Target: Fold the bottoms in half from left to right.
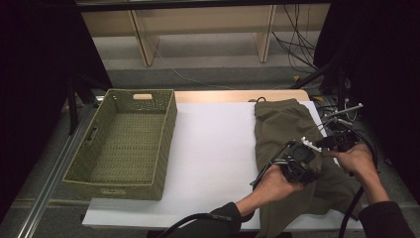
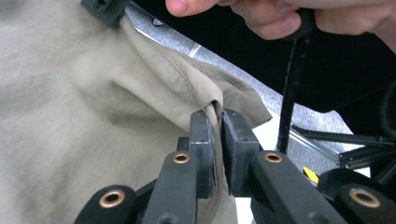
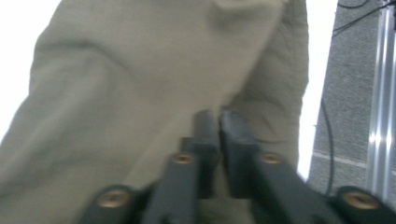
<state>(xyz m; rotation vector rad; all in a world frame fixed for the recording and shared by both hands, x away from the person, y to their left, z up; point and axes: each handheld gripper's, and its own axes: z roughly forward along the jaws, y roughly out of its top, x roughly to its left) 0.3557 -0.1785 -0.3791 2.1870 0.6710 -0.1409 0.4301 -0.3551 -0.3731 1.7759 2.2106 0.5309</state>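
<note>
High view, left to right: woven basket on the table's left, olive trousers spread on the white sheet at right, my left gripper and right gripper each clamped on their cloth

Right gripper has its two black jaws pressed together, and the olive-green garment lies directly ahead of and under them, its cloth bunching into a crease right at the tips. Whether cloth sits between the pads is too blurred to tell. Beyond the garment's right-hand edge runs a bright strip of white worktop, then grey floor.
</note>
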